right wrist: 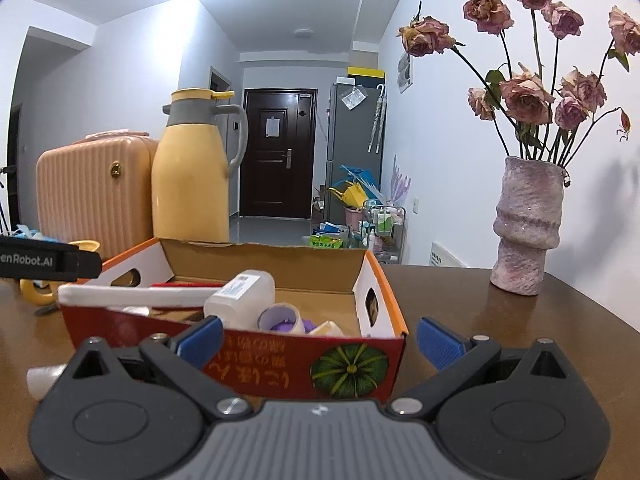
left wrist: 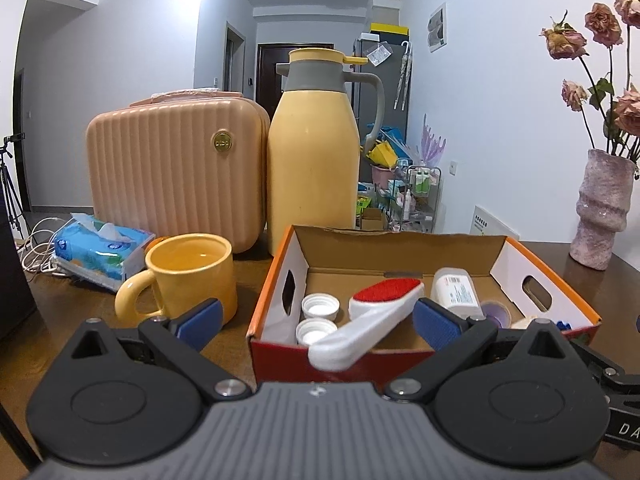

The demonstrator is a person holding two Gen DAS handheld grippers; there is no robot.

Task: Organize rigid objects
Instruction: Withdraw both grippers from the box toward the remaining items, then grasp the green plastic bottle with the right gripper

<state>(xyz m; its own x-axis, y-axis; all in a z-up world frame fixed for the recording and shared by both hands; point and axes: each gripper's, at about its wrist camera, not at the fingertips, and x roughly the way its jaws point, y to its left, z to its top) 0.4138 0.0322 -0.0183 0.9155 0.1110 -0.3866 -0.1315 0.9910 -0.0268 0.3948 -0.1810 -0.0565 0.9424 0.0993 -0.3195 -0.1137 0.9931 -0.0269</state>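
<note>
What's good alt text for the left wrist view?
Open tongs hover before a cardboard box holding a lint brush, two white caps and a bottle. A yellow mug, flask and pink case stand behind.

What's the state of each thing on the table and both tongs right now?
left tongs: open, empty
right tongs: open, empty
cardboard box: open-topped, holding small items
lint brush: in box, handle resting over front wall
two white caps: in box, open side up
white bottle: lying in box
yellow mug: upright beside box
thermos jug: upright, lid shut
pink case: closed, upright
vase: upright, holding dried roses
</note>
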